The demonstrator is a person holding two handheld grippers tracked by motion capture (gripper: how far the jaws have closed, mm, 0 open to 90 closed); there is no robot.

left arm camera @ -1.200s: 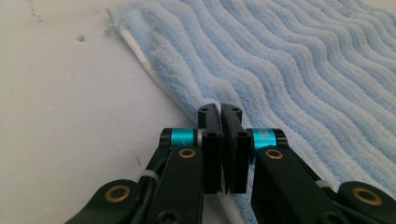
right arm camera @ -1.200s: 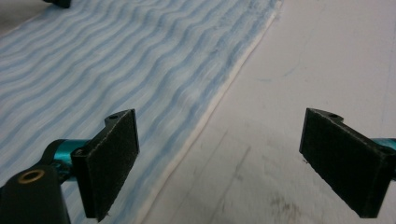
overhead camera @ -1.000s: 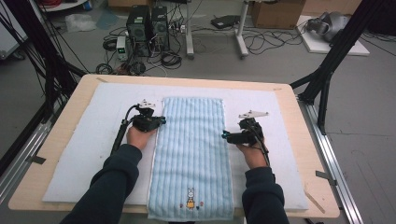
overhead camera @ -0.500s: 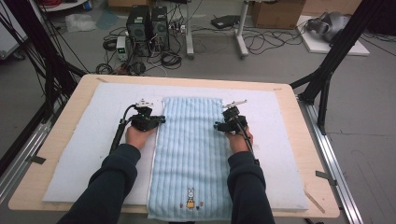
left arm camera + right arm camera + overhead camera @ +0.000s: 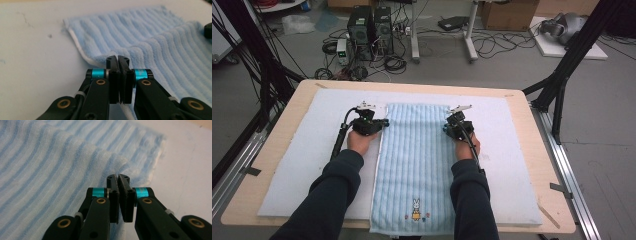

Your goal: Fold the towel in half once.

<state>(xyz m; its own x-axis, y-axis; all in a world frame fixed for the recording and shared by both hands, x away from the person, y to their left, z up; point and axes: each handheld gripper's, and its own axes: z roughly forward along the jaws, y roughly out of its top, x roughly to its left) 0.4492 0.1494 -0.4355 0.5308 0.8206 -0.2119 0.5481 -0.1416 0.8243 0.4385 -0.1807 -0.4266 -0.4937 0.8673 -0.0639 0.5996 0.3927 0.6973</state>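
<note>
A wooden table carries a white mat; a striped blue towel lies flat on the mat.

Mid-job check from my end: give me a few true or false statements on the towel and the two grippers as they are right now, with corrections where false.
1. The left gripper has its jaws closed on the left edge of the blue striped towel. True.
2. The right gripper hangs open, clear of the towel. False: its jaws are closed on a raised fold of the towel at its right edge.
3. The towel lies lengthwise on the white mat, its near end hanging over the table's front edge. True.
4. The towel's bunny print is at the far end, between the grippers. False: it is at the near end, between the person's forearms.
</note>
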